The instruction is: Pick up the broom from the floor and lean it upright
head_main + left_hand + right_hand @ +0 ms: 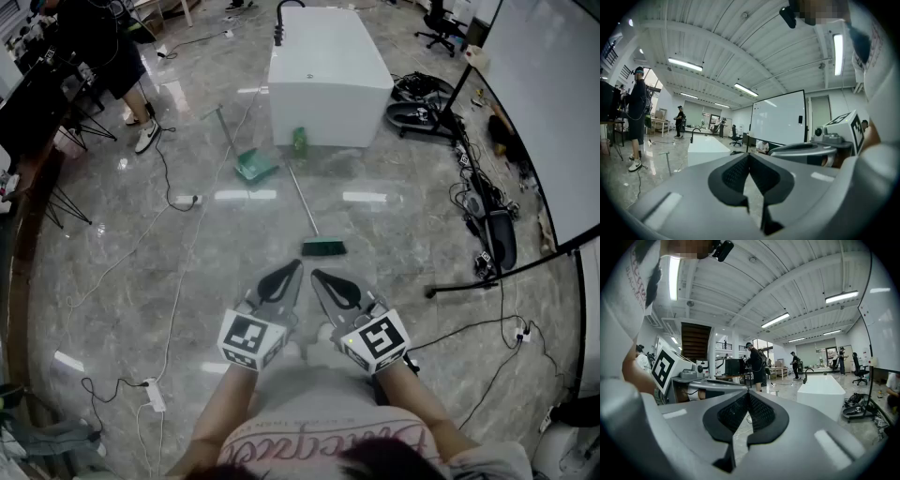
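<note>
I'm holding left gripper and right gripper pinched closed, empty | broom lying on floor just beyond tips | brush head nearest me, handle running far-left | right gripper looking closer

This is a large open research lab or recording hall, not a home. The polished stone floor is crossed by loose cables and power strips. There is a rolling whiteboard, an office chair and a dark screen. Long strip lights hang under a white ribbed ceiling. A white bathtub stands alone mid-floor, and people stand about.
</note>
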Tool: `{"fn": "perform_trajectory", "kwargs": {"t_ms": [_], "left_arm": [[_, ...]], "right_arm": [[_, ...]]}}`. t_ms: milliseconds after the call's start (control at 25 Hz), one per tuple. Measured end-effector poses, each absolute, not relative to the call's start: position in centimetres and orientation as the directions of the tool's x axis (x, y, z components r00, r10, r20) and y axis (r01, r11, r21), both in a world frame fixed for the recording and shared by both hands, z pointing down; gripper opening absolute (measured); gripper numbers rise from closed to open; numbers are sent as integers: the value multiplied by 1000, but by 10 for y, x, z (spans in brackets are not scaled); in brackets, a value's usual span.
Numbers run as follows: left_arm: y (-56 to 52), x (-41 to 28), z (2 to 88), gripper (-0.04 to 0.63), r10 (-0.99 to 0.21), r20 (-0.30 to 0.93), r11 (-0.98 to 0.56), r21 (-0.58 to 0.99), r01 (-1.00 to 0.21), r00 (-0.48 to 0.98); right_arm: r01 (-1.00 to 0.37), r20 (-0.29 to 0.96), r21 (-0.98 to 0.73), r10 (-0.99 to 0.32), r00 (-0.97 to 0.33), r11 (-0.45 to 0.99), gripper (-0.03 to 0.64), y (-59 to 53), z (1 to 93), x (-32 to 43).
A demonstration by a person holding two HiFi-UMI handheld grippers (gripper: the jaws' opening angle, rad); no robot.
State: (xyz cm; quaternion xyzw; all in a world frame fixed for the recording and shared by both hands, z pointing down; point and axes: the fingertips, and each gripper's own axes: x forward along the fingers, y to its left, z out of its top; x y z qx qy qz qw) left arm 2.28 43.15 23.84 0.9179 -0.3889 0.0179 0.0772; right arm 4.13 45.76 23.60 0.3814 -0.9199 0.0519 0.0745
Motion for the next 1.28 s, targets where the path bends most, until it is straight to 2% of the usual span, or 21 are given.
{"fn": "perform_trajectory", "kwargs": {"t_ms": [800, 1280], "left_arm": [[435, -27, 232, 0, -741, 39, -657, 162, -736, 670], [403, -50, 247, 0, -774, 60, -612, 181, -770, 630]], "right_arm": [[-758, 160, -31, -745, -647, 651, 2, 454, 234, 17], [-764, 169, -29, -750, -639, 644, 2, 410, 242, 12]]}}
